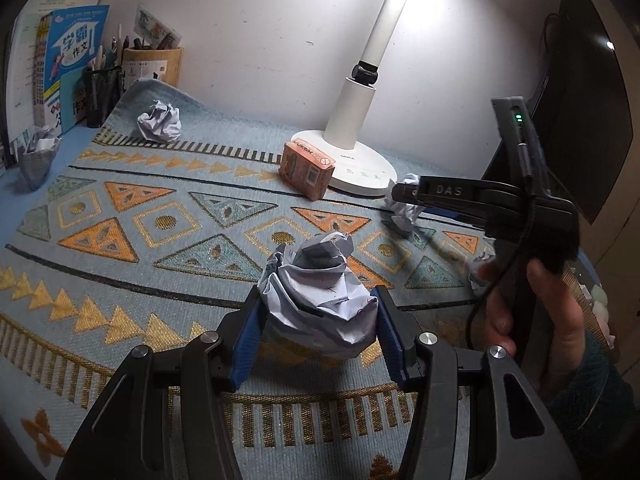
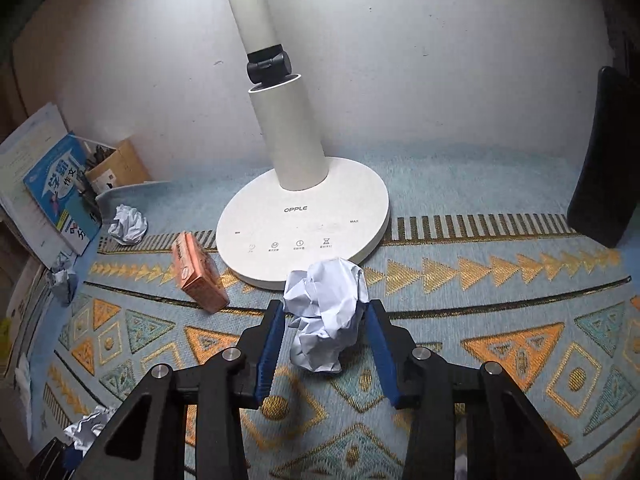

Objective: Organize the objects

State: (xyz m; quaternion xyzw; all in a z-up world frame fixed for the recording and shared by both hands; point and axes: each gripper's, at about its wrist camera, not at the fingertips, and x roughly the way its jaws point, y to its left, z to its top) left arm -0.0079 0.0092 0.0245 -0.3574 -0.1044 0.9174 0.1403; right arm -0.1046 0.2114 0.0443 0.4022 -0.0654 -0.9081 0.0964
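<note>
A crumpled paper ball sits between the blue pads of my left gripper, which is shut on it just above the patterned mat. My right gripper is closed around a second white paper ball that lies at the front rim of the lamp base. In the left wrist view the right gripper shows from the side, held by a hand. More crumpled balls lie at the back left, far left and behind the hand.
An orange carton stands beside the white lamp base. Books and pen holders crowd the back left corner. A dark monitor stands on the right. A wall closes off the back.
</note>
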